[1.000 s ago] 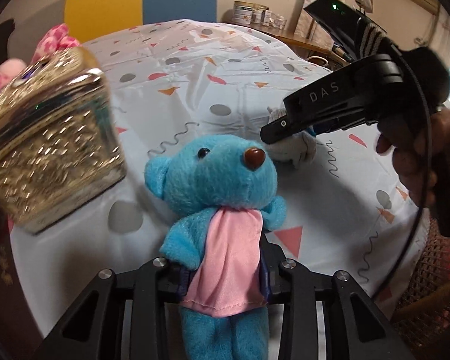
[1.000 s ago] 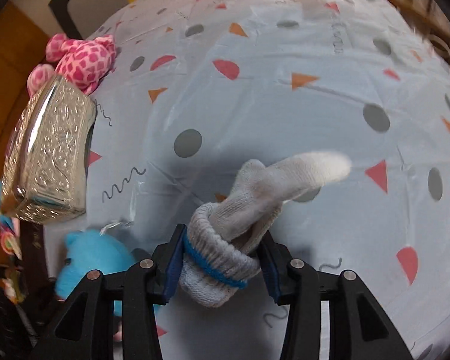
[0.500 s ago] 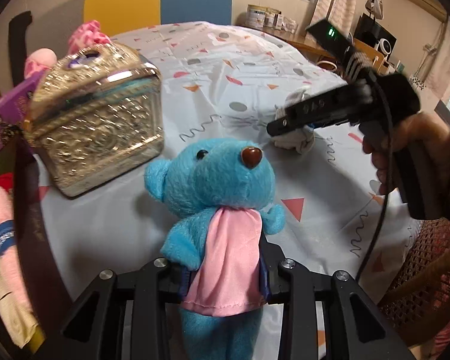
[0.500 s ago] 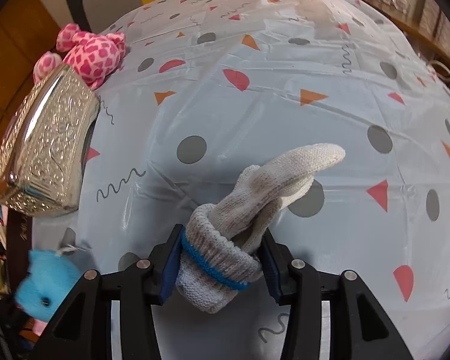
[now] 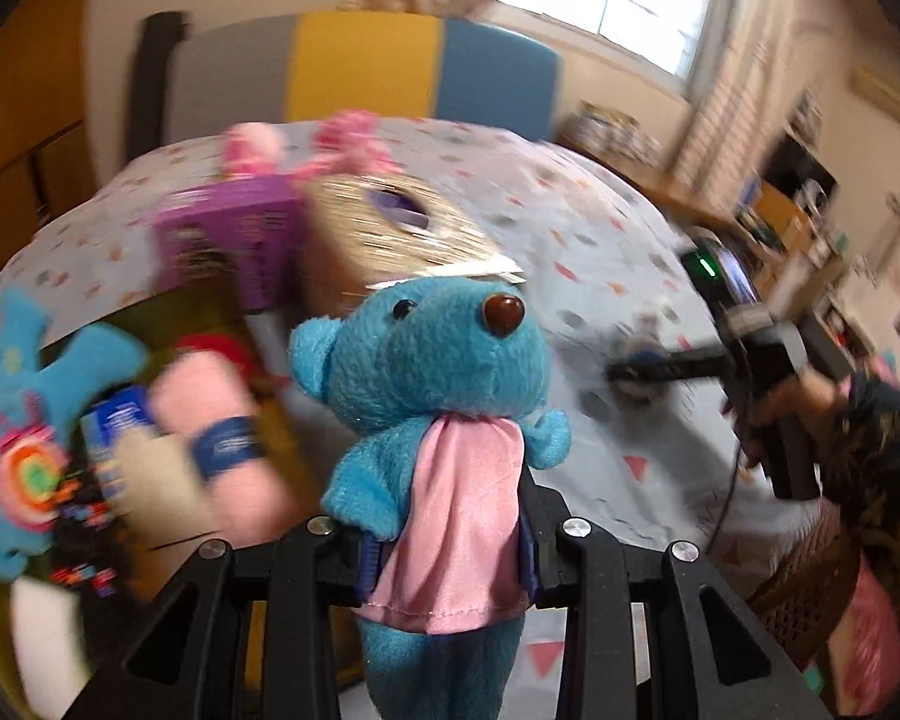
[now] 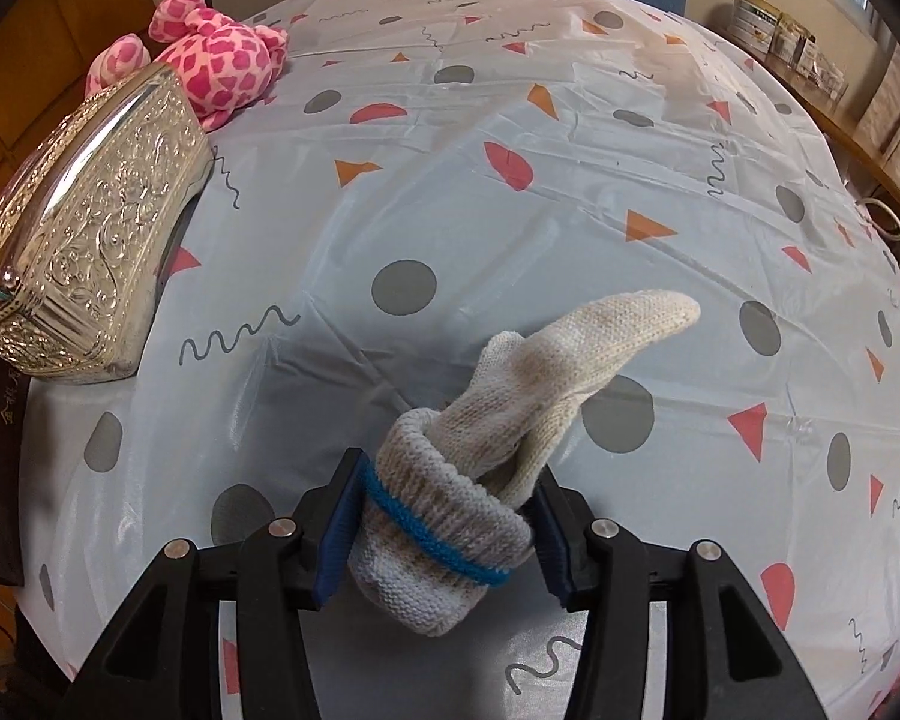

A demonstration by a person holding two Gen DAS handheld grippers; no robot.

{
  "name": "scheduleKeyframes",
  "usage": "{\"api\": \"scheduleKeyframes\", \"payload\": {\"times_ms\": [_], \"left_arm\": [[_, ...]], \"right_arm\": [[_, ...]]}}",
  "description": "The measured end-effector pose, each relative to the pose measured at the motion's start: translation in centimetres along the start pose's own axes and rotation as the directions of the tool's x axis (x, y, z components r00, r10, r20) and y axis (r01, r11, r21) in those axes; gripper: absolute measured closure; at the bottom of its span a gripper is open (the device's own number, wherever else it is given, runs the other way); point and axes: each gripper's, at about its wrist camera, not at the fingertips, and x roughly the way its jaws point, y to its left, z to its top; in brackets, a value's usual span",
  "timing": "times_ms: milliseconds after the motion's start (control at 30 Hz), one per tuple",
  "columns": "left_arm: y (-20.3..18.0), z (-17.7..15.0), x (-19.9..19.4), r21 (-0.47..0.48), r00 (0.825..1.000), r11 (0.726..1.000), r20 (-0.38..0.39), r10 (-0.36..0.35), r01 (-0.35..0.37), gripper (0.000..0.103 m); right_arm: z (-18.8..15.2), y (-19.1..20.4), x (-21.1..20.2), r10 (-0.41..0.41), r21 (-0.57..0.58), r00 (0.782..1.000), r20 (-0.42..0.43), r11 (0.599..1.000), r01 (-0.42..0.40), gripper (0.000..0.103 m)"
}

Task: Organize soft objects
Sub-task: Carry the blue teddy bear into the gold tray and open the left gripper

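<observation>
A blue teddy bear (image 5: 426,360) with a pink scarf stands upright between the fingers of my left gripper (image 5: 450,546), which is shut on its lower body and holds it above the table. The left wrist view is blurred by motion. A knotted white knit glove (image 6: 546,372) with a blue-striped cuff lies on the patterned tablecloth (image 6: 450,180). My right gripper (image 6: 444,516) points steeply down at it. Its jaws are opening, and the blue pads still touch both sides of the cuff. That right gripper (image 5: 630,372) also shows far right in the left wrist view, in a person's hand (image 5: 810,402).
An embossed silver box (image 6: 90,252) and a pink spotted plush (image 6: 222,66) sit at the table's left. Beside the table's left edge, a container holds a pink roll (image 5: 222,420), a blue plush (image 5: 24,372) and other soft things. A purple box (image 5: 228,228) stands behind. A wicker chair (image 5: 810,588) is right.
My left gripper rose and swung left with the bear, bringing the container of soft things into view. The right gripper's jaws widened slightly around the glove's cuff.
</observation>
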Motion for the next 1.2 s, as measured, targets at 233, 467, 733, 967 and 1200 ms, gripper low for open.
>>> {"api": "scheduleKeyframes", "payload": {"times_ms": [233, 467, 733, 967, 1200], "left_arm": [[8.0, -0.6, -3.8, -0.192, 0.985, 0.97, 0.055, 0.162, -0.149, 0.068], [12.7, -2.0, -6.9, -0.305, 0.921, 0.884, 0.048, 0.386, -0.355, 0.068], [14.1, -3.2, -8.1, -0.333, 0.881, 0.837, 0.039, 0.472, -0.433, 0.067], [14.8, -4.1, -8.1, -0.355, 0.882, 0.826, 0.008, 0.47, -0.437, 0.067], [15.5, -5.0, -8.0, -0.365, 0.881, 0.818, -0.013, 0.474, -0.445, 0.067]], "right_arm": [[0.2, 0.7, 0.4, -0.011, -0.008, 1.0, 0.004, 1.0, 0.011, 0.051], [0.2, 0.8, 0.4, -0.021, -0.022, 1.0, 0.009, 1.0, 0.021, 0.051], [0.0, 1.0, 0.4, -0.025, -0.028, 1.0, 0.017, 0.999, 0.026, 0.05], [0.1, 1.0, 0.4, -0.028, -0.027, 0.999, 0.018, 0.999, 0.028, 0.05], [0.1, 1.1, 0.4, -0.031, -0.031, 0.999, 0.021, 0.999, 0.032, 0.05]]}}
